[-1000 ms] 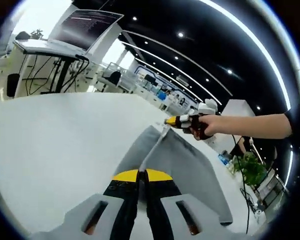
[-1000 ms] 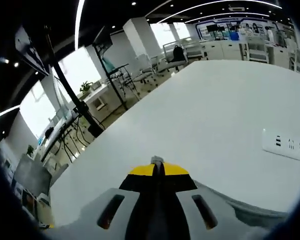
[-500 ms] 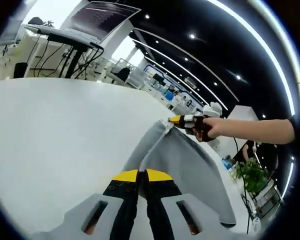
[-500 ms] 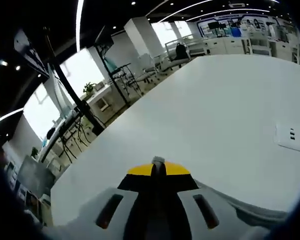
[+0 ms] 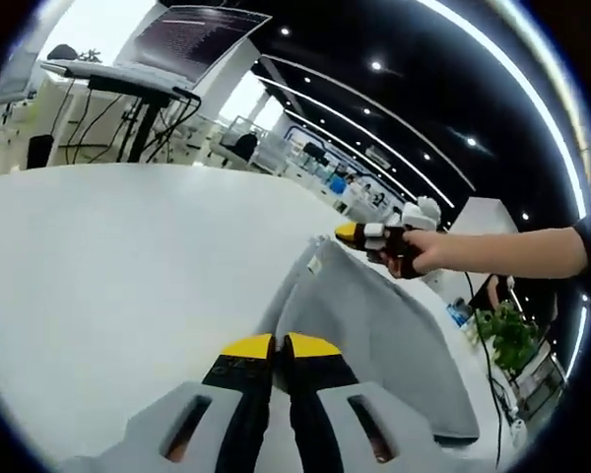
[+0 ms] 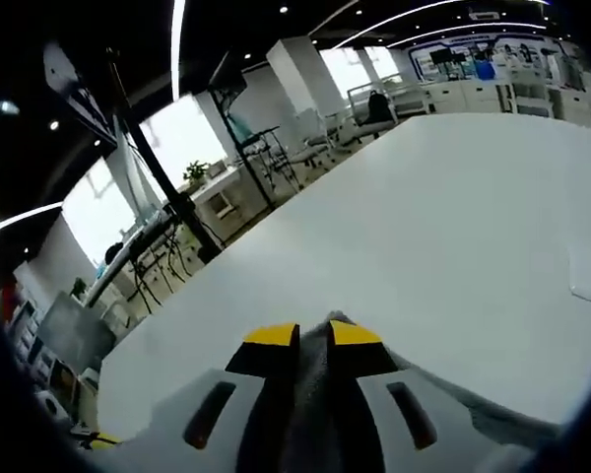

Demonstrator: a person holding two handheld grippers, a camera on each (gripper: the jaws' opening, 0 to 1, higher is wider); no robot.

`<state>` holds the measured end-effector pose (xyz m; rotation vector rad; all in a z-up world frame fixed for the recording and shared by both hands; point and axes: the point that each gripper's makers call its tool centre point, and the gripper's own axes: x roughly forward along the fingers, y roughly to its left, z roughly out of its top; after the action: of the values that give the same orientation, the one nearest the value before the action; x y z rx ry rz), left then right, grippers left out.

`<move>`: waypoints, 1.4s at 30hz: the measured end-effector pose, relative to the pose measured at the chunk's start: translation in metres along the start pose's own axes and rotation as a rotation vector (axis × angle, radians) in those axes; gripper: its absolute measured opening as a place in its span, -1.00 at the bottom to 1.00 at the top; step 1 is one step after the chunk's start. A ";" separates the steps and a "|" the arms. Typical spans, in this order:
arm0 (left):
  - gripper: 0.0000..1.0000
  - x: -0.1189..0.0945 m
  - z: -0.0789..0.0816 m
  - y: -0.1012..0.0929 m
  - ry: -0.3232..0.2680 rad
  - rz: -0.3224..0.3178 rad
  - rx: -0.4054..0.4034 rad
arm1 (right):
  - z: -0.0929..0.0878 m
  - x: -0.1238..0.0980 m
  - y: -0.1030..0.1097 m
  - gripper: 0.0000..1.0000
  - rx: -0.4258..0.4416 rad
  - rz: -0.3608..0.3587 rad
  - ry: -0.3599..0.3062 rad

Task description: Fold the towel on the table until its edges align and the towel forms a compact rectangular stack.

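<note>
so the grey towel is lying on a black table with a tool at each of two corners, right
Not quite: the table is white, not black, as the left gripper view shows. The grey towel does lie on it, with the left tool and right tool at two corners.

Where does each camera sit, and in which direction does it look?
Left gripper view: it rides on the left gripper, looking along its jaws across the white table at the grey cloth towel; the person's hand with the right gripper shows at the towel's far corner.
Right gripper view: it rides on the right gripper, looking over the table toward office desks; grey towel lies between its jaws.
Shared: the table and the towel.
</note>
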<state>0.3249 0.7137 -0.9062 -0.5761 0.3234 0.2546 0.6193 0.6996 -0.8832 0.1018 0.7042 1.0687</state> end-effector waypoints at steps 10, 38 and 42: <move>-0.90 0.003 -0.001 -0.002 0.047 0.123 0.234 | -0.013 0.009 -0.022 -0.85 -0.155 -0.048 0.064; -0.92 0.011 -0.002 0.000 0.138 0.134 0.529 | -0.015 0.019 -0.014 -0.51 -0.271 0.050 0.080; -0.74 0.006 0.002 -0.001 0.123 0.105 0.477 | -0.015 0.005 -0.020 -0.29 -0.294 0.027 0.102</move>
<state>0.3309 0.7152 -0.9067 -0.1040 0.5163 0.2329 0.6278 0.6902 -0.9052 -0.1975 0.6310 1.1988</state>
